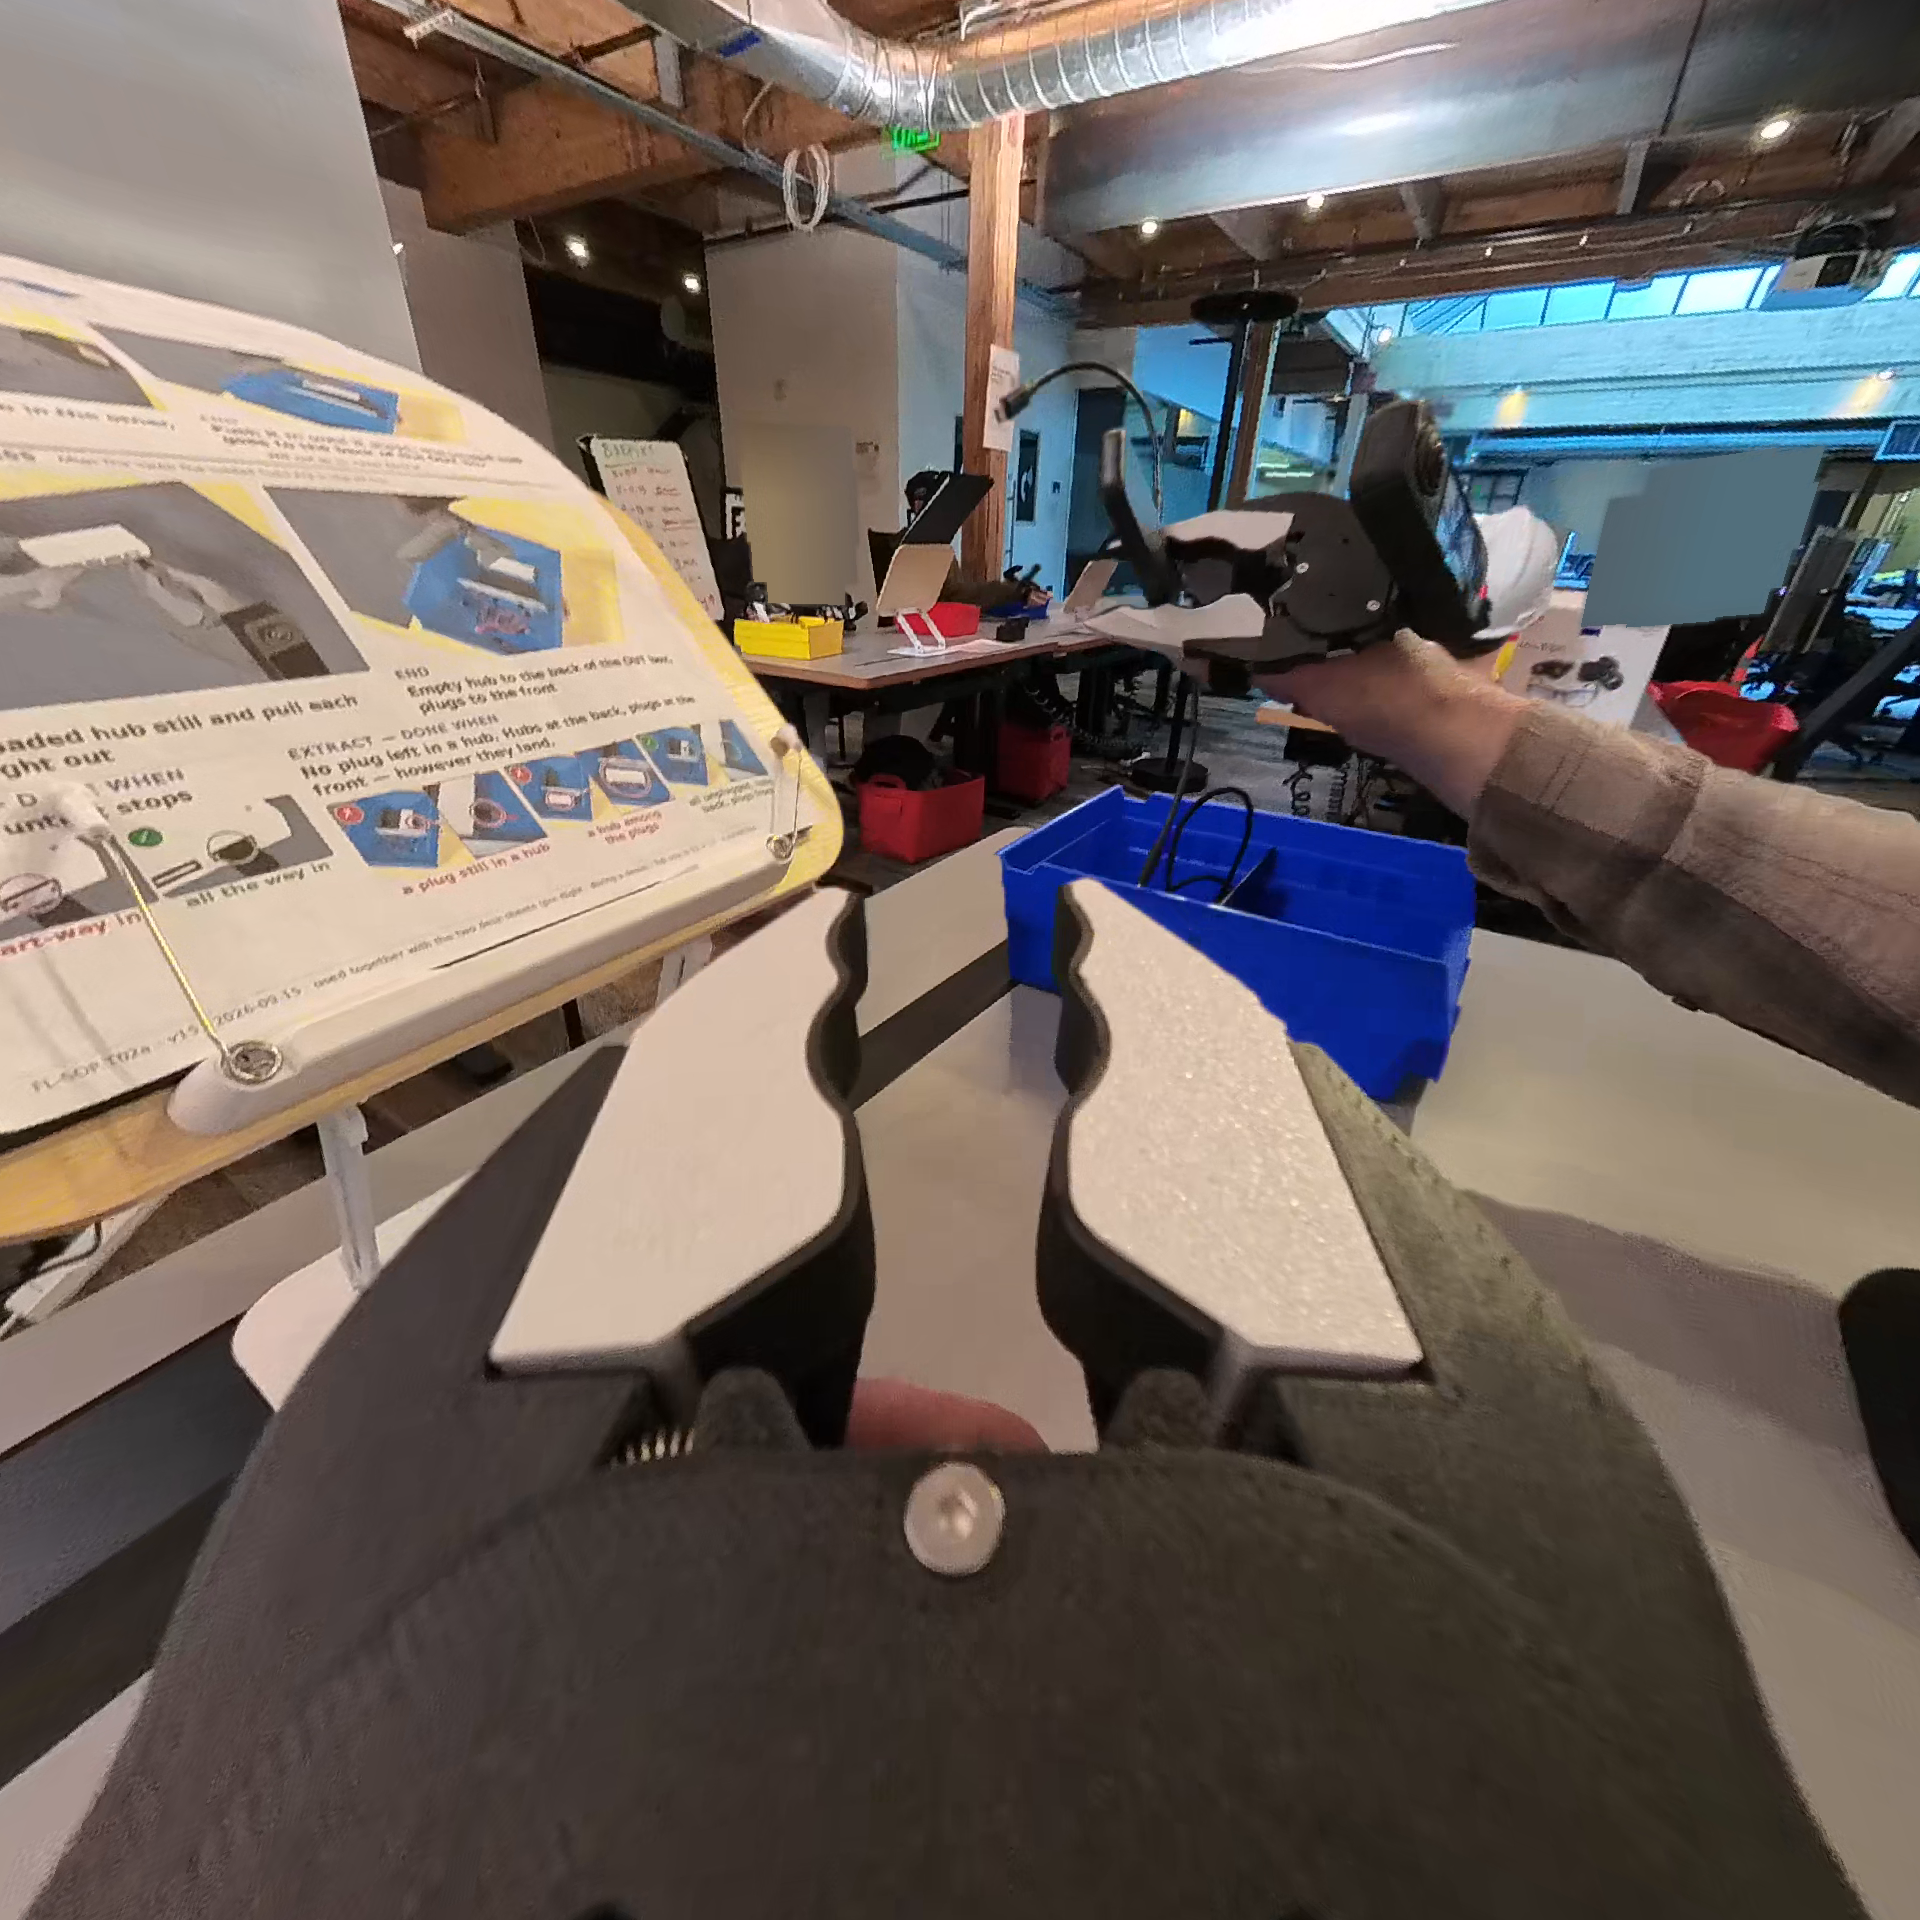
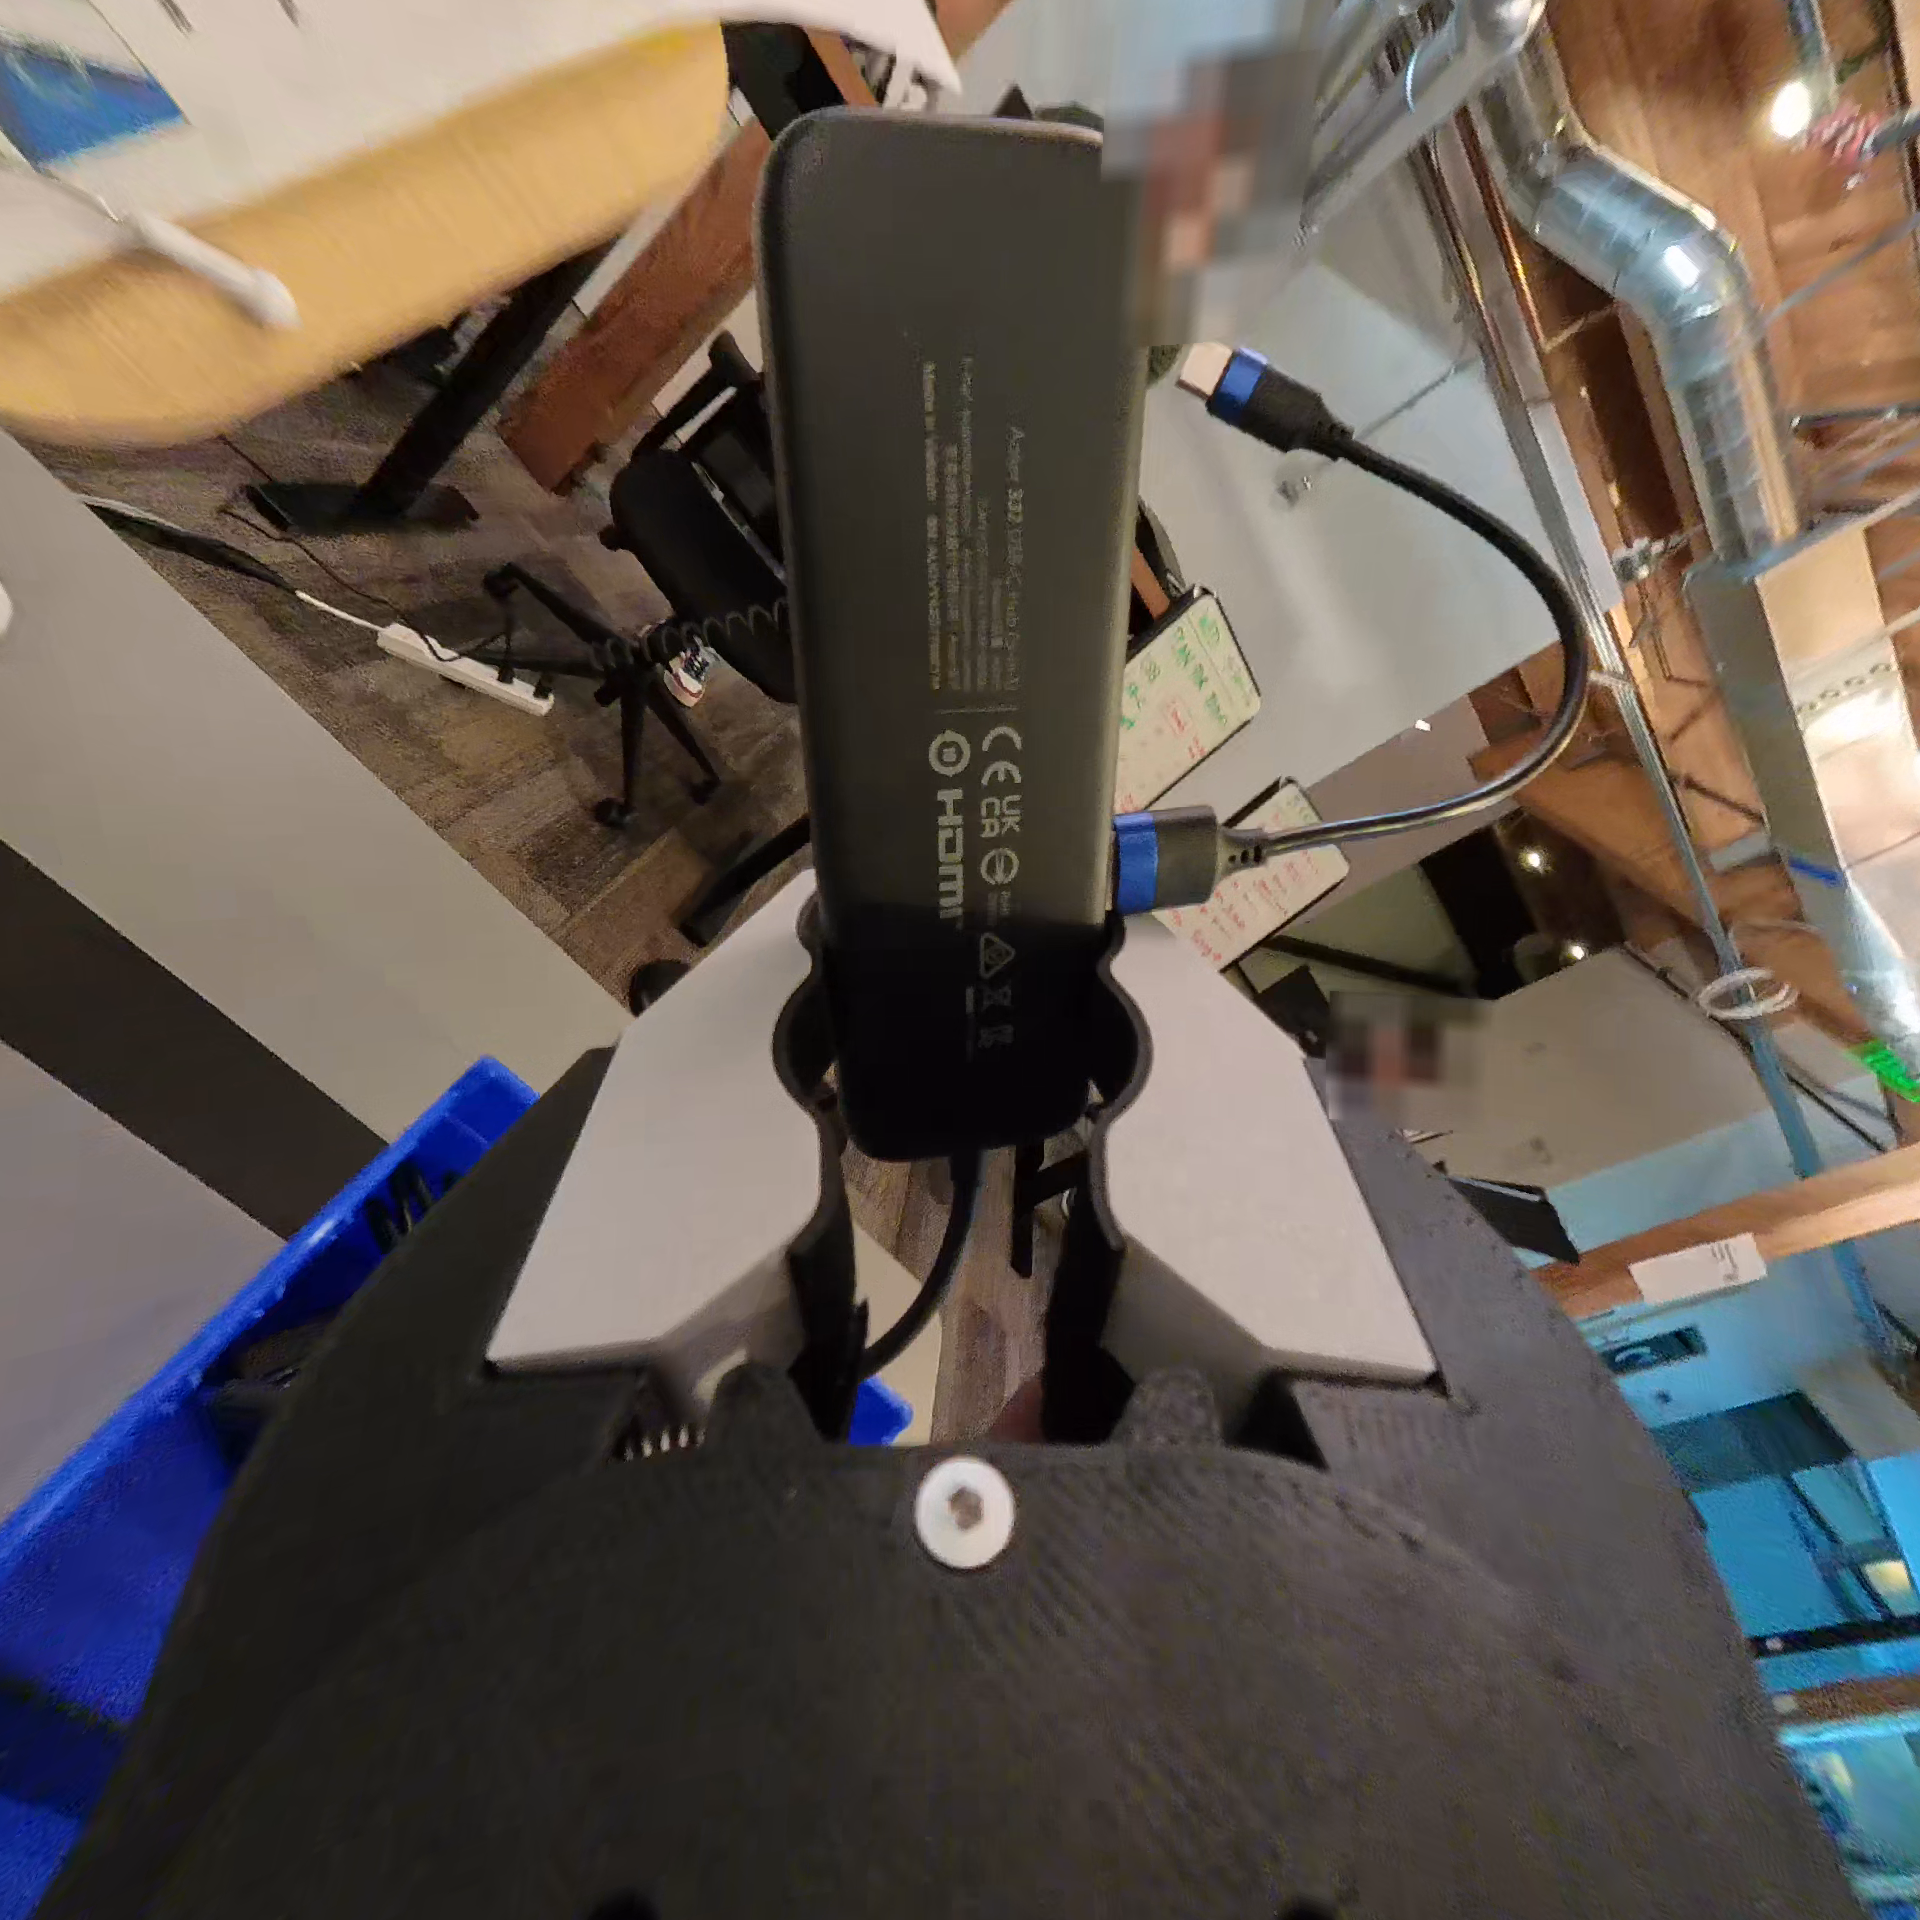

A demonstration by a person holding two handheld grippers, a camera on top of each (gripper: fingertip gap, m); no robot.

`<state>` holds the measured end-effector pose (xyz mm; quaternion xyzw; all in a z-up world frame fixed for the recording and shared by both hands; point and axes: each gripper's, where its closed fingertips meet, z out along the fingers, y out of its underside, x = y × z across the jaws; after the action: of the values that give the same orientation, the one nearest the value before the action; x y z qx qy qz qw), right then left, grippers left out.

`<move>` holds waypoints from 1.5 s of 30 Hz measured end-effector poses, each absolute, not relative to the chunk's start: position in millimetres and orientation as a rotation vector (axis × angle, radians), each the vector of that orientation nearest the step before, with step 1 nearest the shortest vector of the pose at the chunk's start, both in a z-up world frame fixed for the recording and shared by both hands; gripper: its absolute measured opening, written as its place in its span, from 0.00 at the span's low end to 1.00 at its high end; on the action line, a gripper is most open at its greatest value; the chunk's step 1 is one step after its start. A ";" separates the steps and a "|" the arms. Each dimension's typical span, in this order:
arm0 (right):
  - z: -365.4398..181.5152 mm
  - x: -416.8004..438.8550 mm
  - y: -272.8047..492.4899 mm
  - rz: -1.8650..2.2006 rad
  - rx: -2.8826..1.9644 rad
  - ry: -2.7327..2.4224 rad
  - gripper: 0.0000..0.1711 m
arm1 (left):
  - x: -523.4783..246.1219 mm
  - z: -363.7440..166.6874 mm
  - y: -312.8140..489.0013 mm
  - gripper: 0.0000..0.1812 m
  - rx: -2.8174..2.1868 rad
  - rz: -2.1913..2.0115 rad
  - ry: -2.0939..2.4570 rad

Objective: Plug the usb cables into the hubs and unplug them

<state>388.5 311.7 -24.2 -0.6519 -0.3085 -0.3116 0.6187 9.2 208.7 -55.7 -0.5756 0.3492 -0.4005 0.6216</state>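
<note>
right claw (image 2: pixel 961 997) of mine is clamped on the hub (image 2: pixel 951 540) above the blue bin (image 1: pixel 1299 935) so my empty, apart left claw (image 1: pixel 961 961) can pull its cable (image 2: pixel 1496 582) out.

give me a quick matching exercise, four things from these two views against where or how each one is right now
Things:
1. left tongs
2. right tongs
3. short USB cable
4. blue bin

States:
a. one end plugged into the hub's side, the other end free
b. on the grey table
c. open, holding nothing
d. shut on the black USB hub

Pairs: 1-c, 2-d, 3-a, 4-b
</note>
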 end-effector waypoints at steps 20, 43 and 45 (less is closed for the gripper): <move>-141.4 450.3 302.1 -0.700 -1.793 -0.890 0.25 | 19.9 -91.7 220.9 0.19 -1.401 -0.874 0.842; -248.8 467.2 280.9 -0.789 -2.235 -1.468 0.26 | 22.1 -96.8 221.5 0.19 -1.405 -0.828 0.871; -255.7 468.9 277.6 -0.745 -2.315 -1.506 0.26 | 23.4 -98.1 220.9 0.19 -1.407 -0.822 0.878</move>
<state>468.9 277.6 -255.7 -0.8013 -0.5212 -0.2580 0.1402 23.4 220.9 -98.1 -0.6071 0.3788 -0.3549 0.6016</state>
